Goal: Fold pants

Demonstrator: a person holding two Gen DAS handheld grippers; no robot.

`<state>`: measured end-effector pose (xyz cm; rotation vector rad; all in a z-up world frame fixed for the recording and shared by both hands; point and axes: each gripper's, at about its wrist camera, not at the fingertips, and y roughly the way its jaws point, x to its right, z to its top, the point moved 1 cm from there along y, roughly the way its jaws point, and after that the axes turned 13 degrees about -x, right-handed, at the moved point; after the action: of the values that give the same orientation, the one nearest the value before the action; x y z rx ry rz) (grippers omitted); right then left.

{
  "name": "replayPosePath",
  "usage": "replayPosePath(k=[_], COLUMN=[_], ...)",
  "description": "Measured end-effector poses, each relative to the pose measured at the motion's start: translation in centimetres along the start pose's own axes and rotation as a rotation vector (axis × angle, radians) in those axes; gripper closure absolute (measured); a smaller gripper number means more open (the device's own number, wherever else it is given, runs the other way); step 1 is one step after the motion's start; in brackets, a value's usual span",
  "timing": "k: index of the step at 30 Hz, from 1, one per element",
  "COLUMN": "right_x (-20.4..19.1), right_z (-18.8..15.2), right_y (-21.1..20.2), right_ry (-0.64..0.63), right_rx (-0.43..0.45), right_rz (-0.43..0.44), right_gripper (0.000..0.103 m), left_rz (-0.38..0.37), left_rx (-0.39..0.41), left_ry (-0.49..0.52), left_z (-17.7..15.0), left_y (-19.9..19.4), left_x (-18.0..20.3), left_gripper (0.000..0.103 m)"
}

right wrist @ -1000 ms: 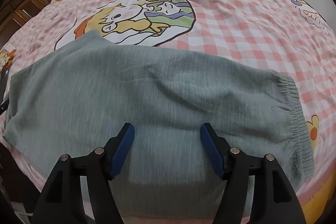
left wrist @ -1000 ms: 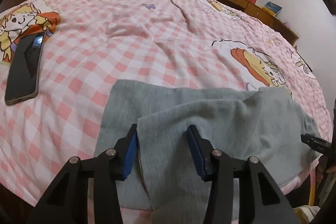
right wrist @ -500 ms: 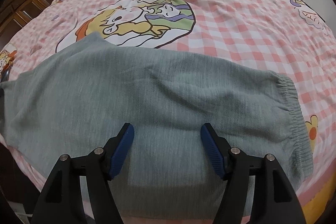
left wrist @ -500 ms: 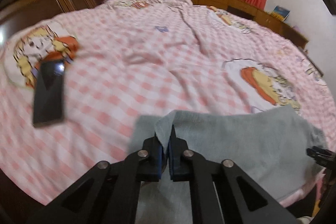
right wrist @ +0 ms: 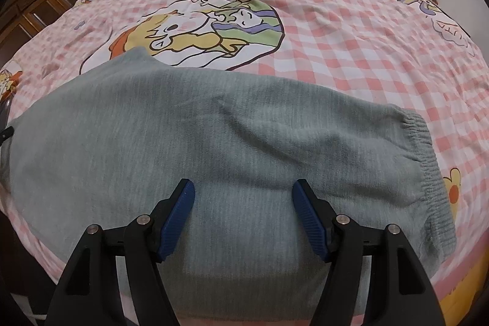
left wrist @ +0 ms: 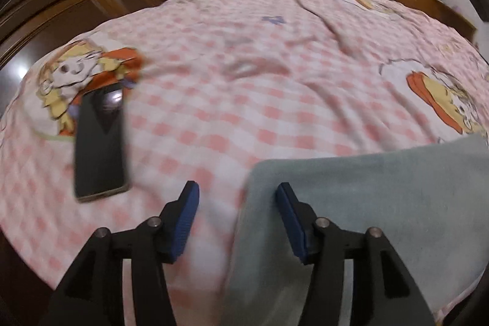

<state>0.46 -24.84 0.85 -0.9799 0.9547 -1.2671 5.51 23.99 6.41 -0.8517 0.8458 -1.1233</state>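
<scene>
Bed [right wrist: 351,29] comes first: its pink checked cover fills both views, and the grey pants [right wrist: 214,148] lie flat along its near edge, elastic waistband at 3 o'clock in the right wrist view and the leg end running off toward 9 o'clock. The step in hand, as I judge it, is resetting between folds. The left gripper [left wrist: 237,214] has just been opening; its jaws now stand spread, the left one over bare cover and the right one over the cloth, with the pants' edge lying beneath the gap and nothing pinched. The right gripper [right wrist: 243,211] hovers over the middle of the garment with jaws spread and empty. To do this well, each gripper should probably take a corner through all the layers at once, and both should lift evenly so the fold line stays straight and the near edge does not slide off the bed.

The left wrist view alone shows a dark phone [left wrist: 99,142] lying on the cover at 9 o'clock, well apart from the cloth. The right wrist view alone shows the waistband and the garment's full spread. The left view is blurred, so seams there cannot be read.
</scene>
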Motion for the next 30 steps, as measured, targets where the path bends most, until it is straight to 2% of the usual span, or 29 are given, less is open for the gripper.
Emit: replayPosePath(k=[3,8,12,15,18,21,24,25,26,28,30], right_x=[-0.4,-2.6,-5.1,-6.5,-7.4,-8.7,-11.2,-12.5,-13.7,-15.9,-17.4], right_z=[-0.1,-0.7,-1.6,-2.4,-2.7,-2.3,-1.9,-1.7,-1.5,-0.7,-0.4], right_y=[-0.6,-1.7,-1.4,-0.8,-1.0,-2.1,-2.7,-2.7,-2.7,-2.4,-1.8], right_ry=[0.005,-0.049,-0.131,-0.166,-0.186,-0.214,-0.278,-0.314,-0.346,-0.377,-0.370], right_rx=[0.005,0.010,-0.007,-0.019,-0.020,-0.007,0.000,-0.009,-0.012,-0.023,-0.062], right_rz=[-0.001,0.078,0.128,0.104,0.099,0.162,0.227,0.242,0.246,0.257,0.294], right_gripper=[0.035,0.035,0.035,0.035,0.035,0.035,0.035,0.035,0.035,0.035,0.035], left_rz=[-0.038,-0.108,-0.152,-0.189,-0.174,-0.174,-0.085,-0.091,-0.123,-0.233,-0.285], left_rx=[0.012,0.003,-0.026,0.005,0.017,-0.008,-0.025,-0.033,-0.042,-0.059,-0.068], left_ry=[-0.021,-0.040,-0.120,-0.183,-0.193,-0.214,-0.221,-0.231,-0.245,-0.270,-0.282], left_z=[-0.7,-2.5,-5.1,-7.3,-7.9,-7.6,-7.2,-7.2,-7.2,-7.3,-7.2], left_y=[-1.6,-3.7,-3.7,-3.3,-2.5,-1.2,-0.1,0.1,0.3,0.5,0.4], left_x=[-1.3,-1.7,-1.8,-1.9,-1.5,-1.4,-1.6,-1.8,-2.2,-3.0,-3.5], left_gripper=[0.047,0.043,0.043,0.043,0.043,0.043,0.043,0.043,0.050,0.063,0.064])
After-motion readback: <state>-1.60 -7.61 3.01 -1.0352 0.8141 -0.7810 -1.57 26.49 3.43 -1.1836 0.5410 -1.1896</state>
